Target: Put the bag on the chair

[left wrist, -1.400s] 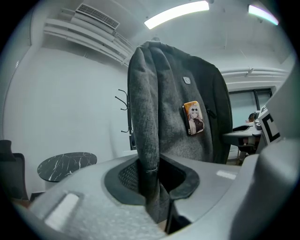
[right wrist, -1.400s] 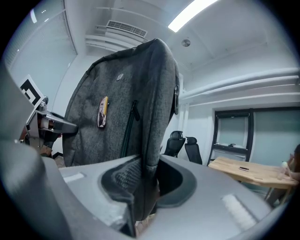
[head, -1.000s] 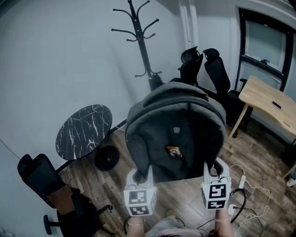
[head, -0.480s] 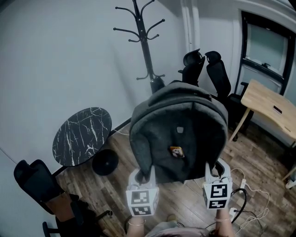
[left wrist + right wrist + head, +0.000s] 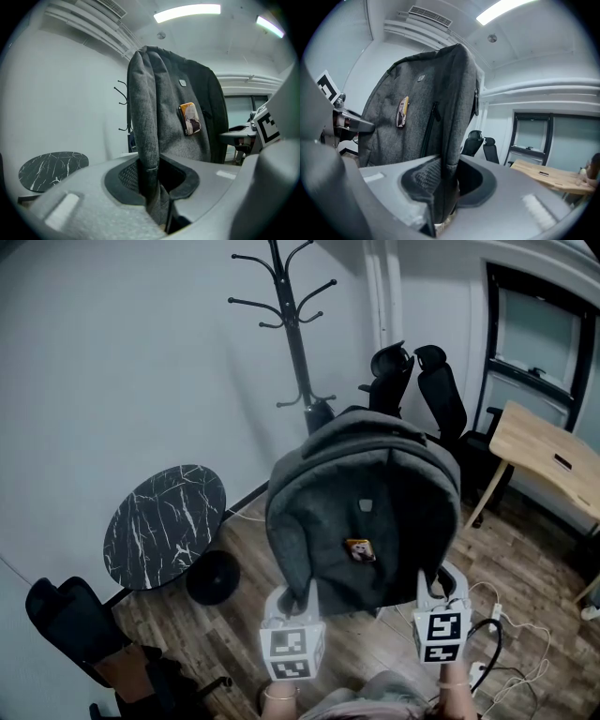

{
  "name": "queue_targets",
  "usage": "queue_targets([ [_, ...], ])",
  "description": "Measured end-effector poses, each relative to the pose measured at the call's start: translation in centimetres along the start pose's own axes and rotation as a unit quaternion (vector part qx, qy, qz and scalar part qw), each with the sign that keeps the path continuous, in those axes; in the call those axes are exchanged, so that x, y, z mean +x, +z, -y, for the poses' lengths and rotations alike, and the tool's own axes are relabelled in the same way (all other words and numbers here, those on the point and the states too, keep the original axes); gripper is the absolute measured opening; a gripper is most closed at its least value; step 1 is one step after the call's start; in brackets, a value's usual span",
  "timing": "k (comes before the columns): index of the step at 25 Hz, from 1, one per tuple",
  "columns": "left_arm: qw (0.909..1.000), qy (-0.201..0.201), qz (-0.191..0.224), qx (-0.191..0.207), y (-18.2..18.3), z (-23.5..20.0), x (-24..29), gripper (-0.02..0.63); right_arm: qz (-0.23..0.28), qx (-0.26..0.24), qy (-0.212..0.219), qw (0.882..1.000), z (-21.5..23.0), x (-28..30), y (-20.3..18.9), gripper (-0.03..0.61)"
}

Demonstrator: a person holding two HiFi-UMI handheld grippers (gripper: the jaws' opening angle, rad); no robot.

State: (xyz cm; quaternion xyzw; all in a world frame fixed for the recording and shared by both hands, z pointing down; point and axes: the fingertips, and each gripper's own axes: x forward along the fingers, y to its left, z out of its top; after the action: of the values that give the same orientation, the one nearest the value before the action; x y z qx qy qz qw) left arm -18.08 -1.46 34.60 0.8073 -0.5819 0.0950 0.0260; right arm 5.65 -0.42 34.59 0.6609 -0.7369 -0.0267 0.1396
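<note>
We look steeply down from the head; each gripper view hugs one edge of the shared bag [image 5: 366,512].

We identify the bag [image 5: 375,493] as mottled grey, with a small orange-yellow badge [image 5: 359,549]. The round table [image 5: 164,526] is black with white marble veining. The coat rack [image 5: 295,343] and office chairs [image 5: 442,395] are black. The desk [image 5: 544,446] is pale wood; the floor [image 5: 525,549] shows brown wood planks. The wall [image 5: 112,352] is plain white.
</note>
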Motion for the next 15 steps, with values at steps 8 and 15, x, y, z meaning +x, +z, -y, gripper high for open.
queue_targets([
  [8, 0.9997, -0.006, -0.018, -0.012, -1.8, -0.5, 1.6, 0.078, -0.014, -0.002, -0.008, 1.000, -0.3, 1.2, -1.0, 0.077],
  [15, 0.9995, -0.003, -0.025, -0.018, -2.0, -1.5, 3.6, 0.077, -0.016, -0.010, 0.000, 1.000, -0.7, 4.1, -1.2, 0.077],
])
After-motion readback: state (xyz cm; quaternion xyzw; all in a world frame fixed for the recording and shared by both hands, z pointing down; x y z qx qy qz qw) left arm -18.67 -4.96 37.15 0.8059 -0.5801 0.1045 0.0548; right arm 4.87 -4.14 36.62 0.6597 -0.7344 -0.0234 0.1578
